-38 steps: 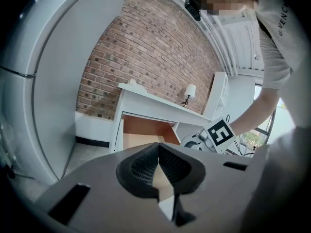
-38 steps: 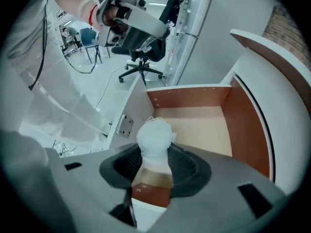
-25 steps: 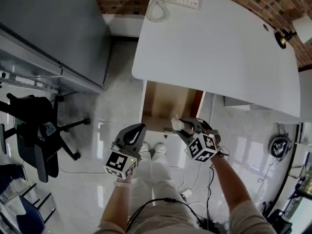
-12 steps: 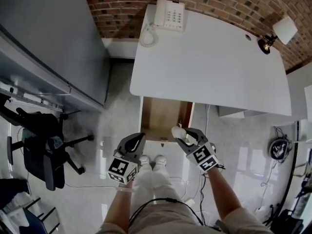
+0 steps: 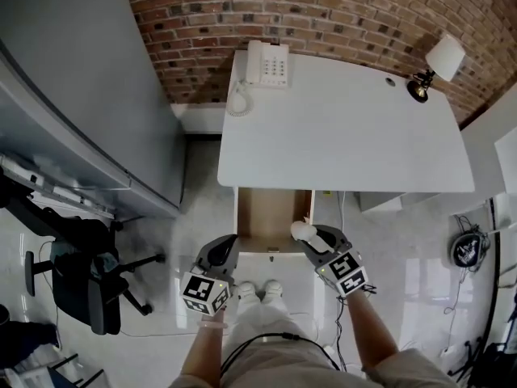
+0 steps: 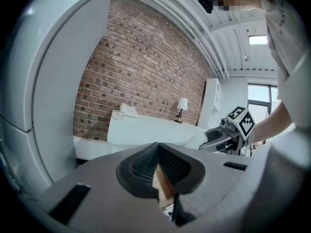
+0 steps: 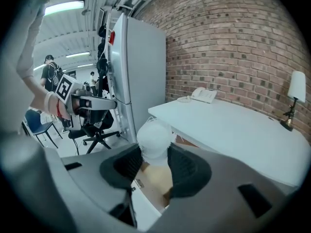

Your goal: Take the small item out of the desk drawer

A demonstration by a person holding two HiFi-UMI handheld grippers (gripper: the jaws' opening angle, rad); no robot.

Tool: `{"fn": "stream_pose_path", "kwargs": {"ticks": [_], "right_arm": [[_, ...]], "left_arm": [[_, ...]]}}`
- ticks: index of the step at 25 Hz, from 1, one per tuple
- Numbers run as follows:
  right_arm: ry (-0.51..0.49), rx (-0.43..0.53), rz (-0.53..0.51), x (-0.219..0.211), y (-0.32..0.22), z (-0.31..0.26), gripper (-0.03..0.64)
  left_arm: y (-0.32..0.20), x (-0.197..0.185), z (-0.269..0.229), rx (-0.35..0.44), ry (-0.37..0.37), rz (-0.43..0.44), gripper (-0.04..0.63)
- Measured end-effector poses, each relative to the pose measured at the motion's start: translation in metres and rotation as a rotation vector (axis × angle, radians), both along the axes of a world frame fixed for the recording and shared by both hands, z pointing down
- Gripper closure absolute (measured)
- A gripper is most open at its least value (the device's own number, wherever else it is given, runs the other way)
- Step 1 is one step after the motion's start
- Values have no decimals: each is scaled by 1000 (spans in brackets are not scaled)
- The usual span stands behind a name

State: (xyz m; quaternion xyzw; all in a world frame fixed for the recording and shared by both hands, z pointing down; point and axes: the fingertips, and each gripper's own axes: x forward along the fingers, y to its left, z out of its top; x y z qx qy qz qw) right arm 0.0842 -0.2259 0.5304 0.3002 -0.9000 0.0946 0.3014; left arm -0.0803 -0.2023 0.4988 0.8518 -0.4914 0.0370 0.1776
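While my right gripper point(image 7: 153, 165) is pinching the white rounded item point(image 7: 154, 139) above the open drawer point(image 5: 260, 213), I'm aiming for steady pressure; my left gripper point(image 6: 158, 165) is hanging closed, empty.

**Small item held over the open desk drawer.**
The small item point(image 7: 154, 139) is white, rounded and soft-looking. It is pinched between the pads of the right tongs point(image 5: 309, 234), with its upper half standing proud of them. It hangs just above the front right corner of the desk drawer point(image 5: 266, 215). The drawer is pulled out from under the desk point(image 5: 347, 136), and its brown wooden floor is showing.
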Motion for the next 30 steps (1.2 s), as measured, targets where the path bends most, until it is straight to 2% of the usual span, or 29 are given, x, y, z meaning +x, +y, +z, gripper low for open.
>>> {"fn": "stream_pose_path", "kwargs": {"ticks": [12,25,30], "right_arm": [[-92,50,74,9,5,-53,449],[-159,131,107,7,8,-103,449],[-179,153,129,9,14,-117,449]], "left_arm": [[0,4,-50,69,27,-12,591],[4,-16,-107,176,13,-38,591],[13,-17,-120,201,-20,-34,590]]}}
